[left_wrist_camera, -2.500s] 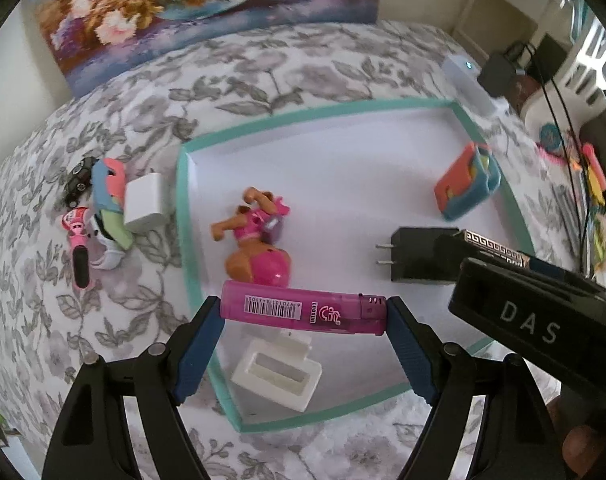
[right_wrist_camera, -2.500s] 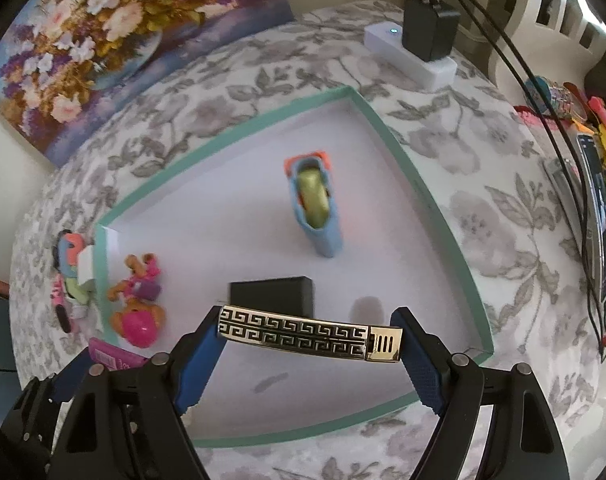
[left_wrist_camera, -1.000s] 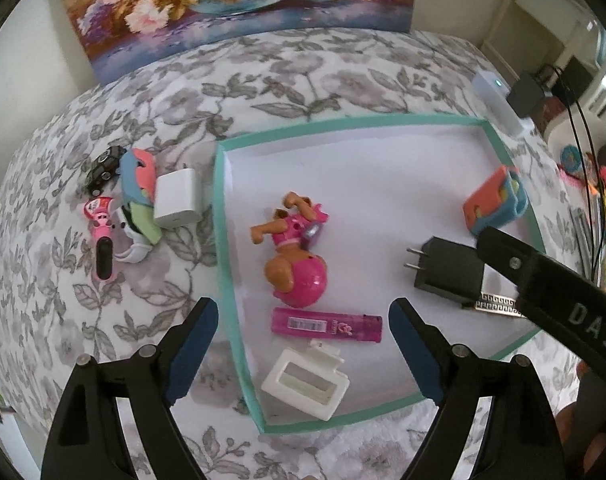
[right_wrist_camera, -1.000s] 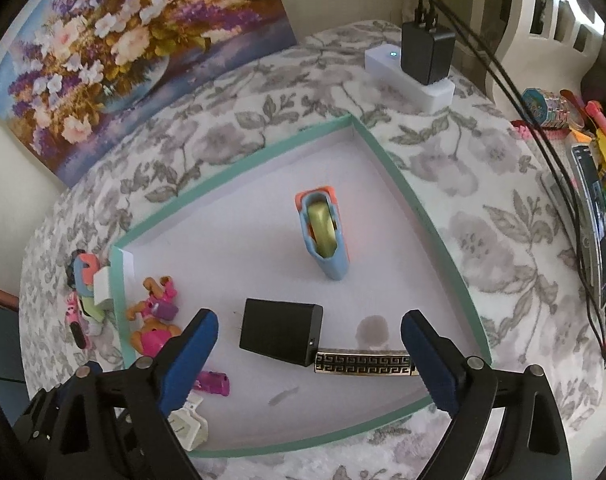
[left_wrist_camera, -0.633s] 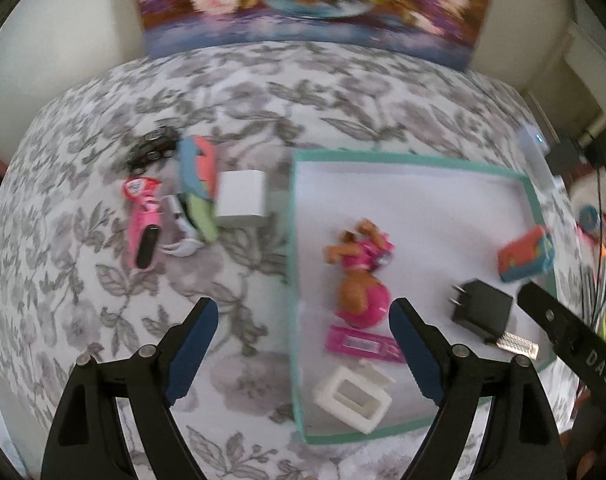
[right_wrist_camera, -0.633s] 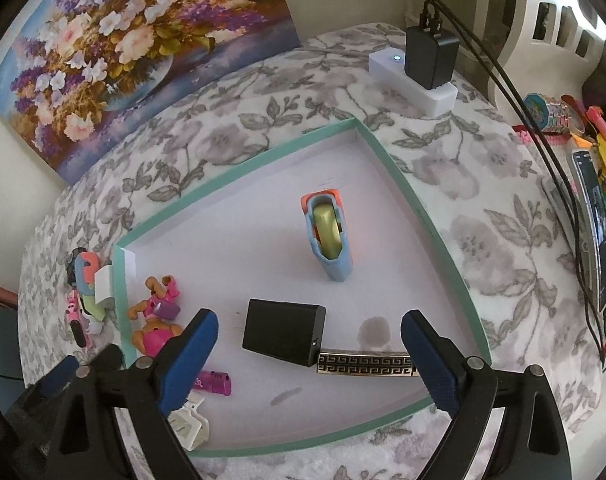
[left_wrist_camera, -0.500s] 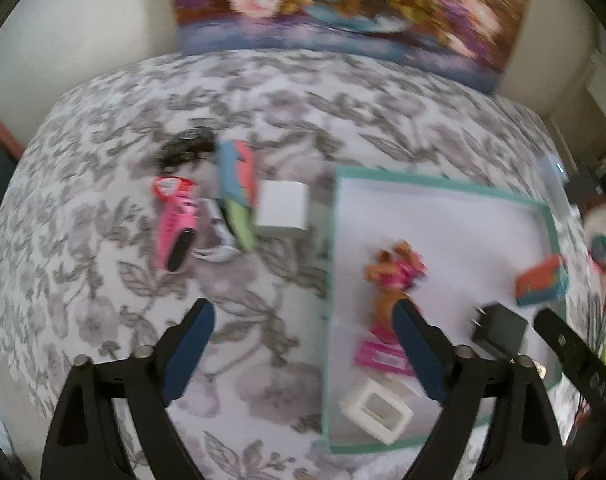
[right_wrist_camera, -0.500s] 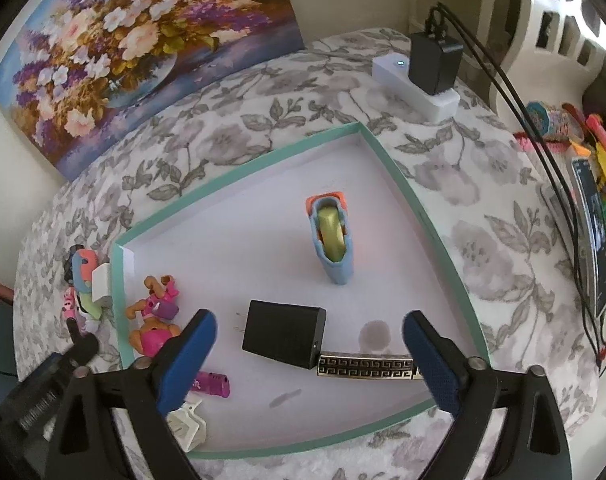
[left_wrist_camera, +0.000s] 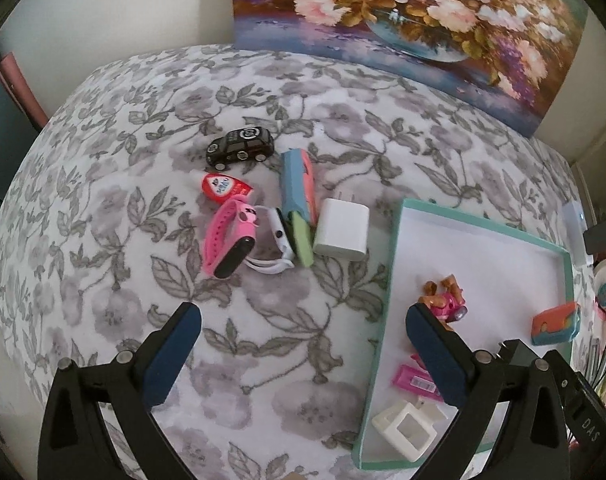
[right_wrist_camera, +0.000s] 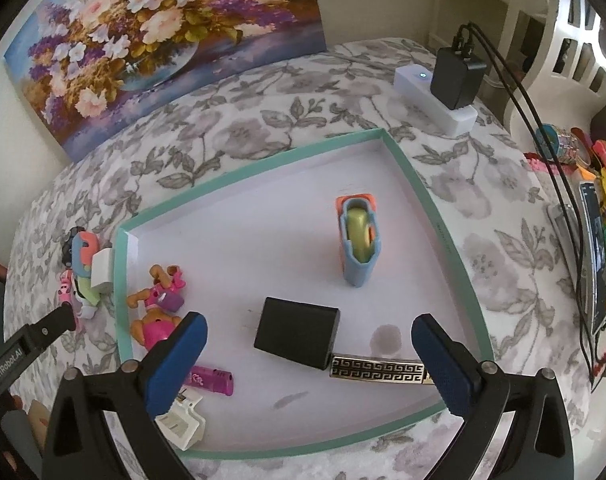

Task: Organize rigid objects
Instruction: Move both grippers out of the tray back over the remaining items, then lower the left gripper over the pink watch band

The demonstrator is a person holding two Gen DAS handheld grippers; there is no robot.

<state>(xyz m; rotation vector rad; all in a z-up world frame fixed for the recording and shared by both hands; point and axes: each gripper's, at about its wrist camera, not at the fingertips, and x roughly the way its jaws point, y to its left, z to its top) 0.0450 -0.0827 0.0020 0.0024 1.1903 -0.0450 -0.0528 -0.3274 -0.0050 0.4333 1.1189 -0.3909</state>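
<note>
- The loose pile lies on the flower-patterned bench cloth [left_wrist_camera: 115,208], left of the teal-rimmed white tray [left_wrist_camera: 395,264]. From the left it holds a glossy pink smart band with a black face [left_wrist_camera: 229,240], a small red tag [left_wrist_camera: 223,188] and a black toy car [left_wrist_camera: 241,148].
- The band looks light, rubbery and springy. I would pinch it across the stiff black face, not the strap. The car looks hard and light but may roll, so take it across its sides.
- Next come a slim blue-and-coral case [left_wrist_camera: 297,184] with a green stick [left_wrist_camera: 301,236] beside it. A white cube charger [left_wrist_camera: 342,230] touches that group. The charger looks rigid and smooth, and its flat sides suit a squeeze.
- The left claw [left_wrist_camera: 303,352] hangs empty above bare cloth below the pile, its jaws spread wide and just finished opening.
- The pink lighter [right_wrist_camera: 211,380] that this claw held earlier now lies in the tray, near the pup figure on a pink ball [right_wrist_camera: 155,312] and the white plastic frame [right_wrist_camera: 181,420]. The left view has swung from tray to pile.
- The right claw [right_wrist_camera: 309,360] is also wide apart and empty, having just widened. The gold-patterned black bar [right_wrist_camera: 379,368] it carried earlier now rests against the black plug adapter [right_wrist_camera: 297,332]. The blue-and-coral tape dispenser [right_wrist_camera: 359,240] has not moved.
</note>
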